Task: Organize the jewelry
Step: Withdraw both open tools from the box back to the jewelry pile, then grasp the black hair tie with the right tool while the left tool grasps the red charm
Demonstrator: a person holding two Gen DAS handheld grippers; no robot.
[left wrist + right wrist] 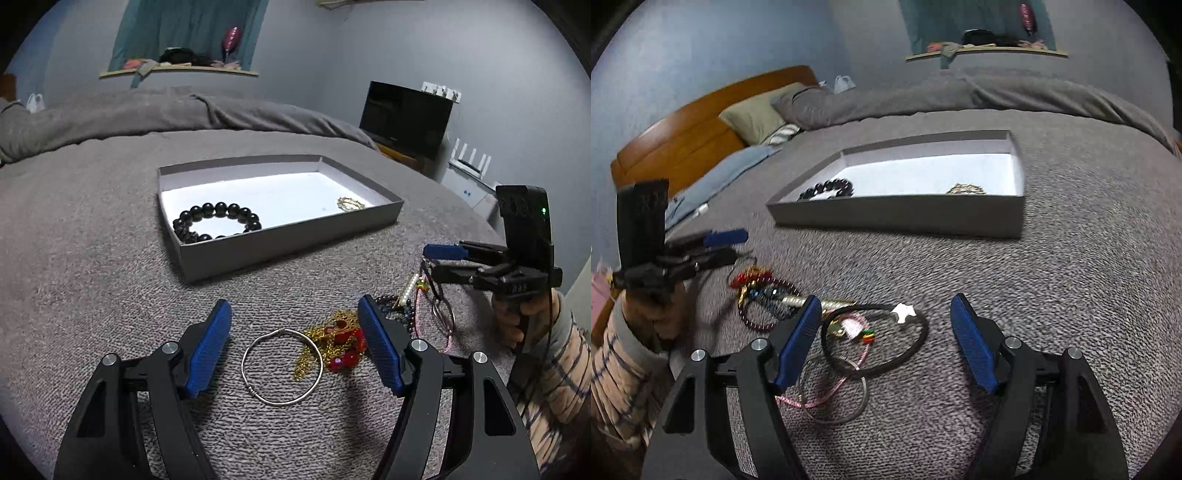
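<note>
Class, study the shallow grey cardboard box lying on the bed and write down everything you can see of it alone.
The shallow grey cardboard box is a rectangular, lidless tray with low walls and a white floor, resting flat on the grey blanket. A black round-bead bracelet lies inside near one end, and a small gold-coloured chain piece near the other. Neither open gripper touches the box; the remaining jewellery lies outside on the blanket, in front of it.

Home bedroom, grey-blanketed bed (1071,258), wooden headboard (683,136), pillow (757,114)

One grey box (280,243), two pieces inside: black bead bracelet (216,221), gold chain (350,204).
</note>
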